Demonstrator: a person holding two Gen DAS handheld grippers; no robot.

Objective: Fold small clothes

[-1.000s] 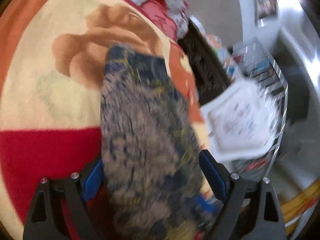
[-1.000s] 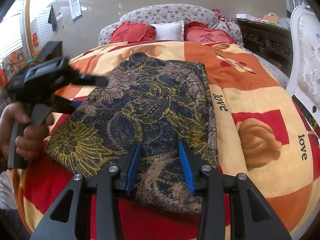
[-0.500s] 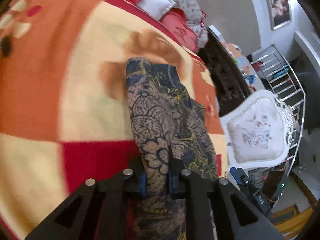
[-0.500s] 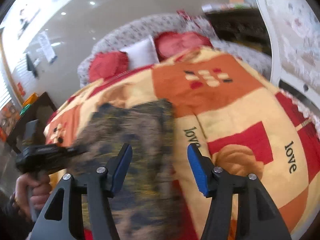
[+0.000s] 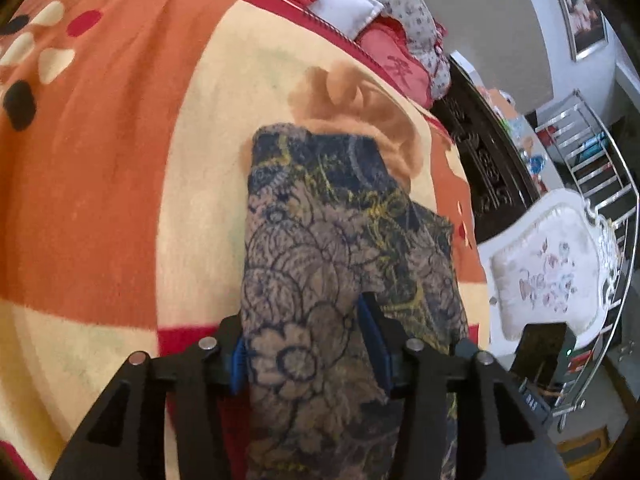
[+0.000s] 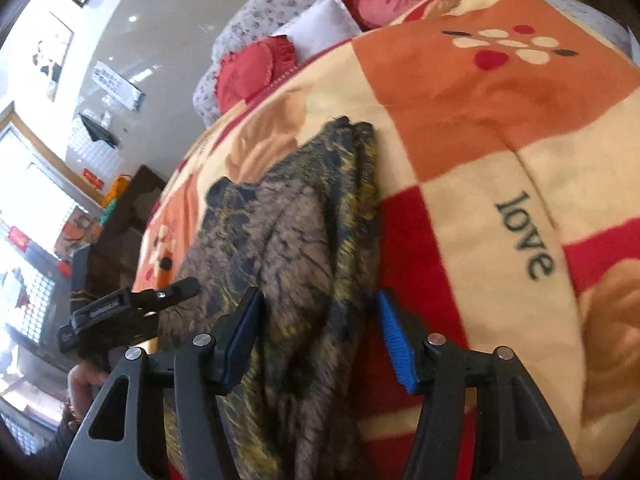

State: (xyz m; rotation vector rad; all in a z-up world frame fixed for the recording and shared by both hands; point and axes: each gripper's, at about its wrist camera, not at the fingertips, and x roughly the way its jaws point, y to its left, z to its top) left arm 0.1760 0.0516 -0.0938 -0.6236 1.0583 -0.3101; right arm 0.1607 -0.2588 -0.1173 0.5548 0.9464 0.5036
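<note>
In your left wrist view the cloth (image 5: 320,280) runs off the near edge, so its near end is cut off, and it hides the inner faces of the left gripper (image 5: 306,344) pads. You cannot tell whether the pads press it. In your right wrist view the cloth (image 6: 296,240) is motion-blurred and its pattern smears. Its near end passes under the right gripper (image 6: 320,336) and out of frame. Your left hand (image 6: 82,380) is mostly hidden behind its tool.
</note>
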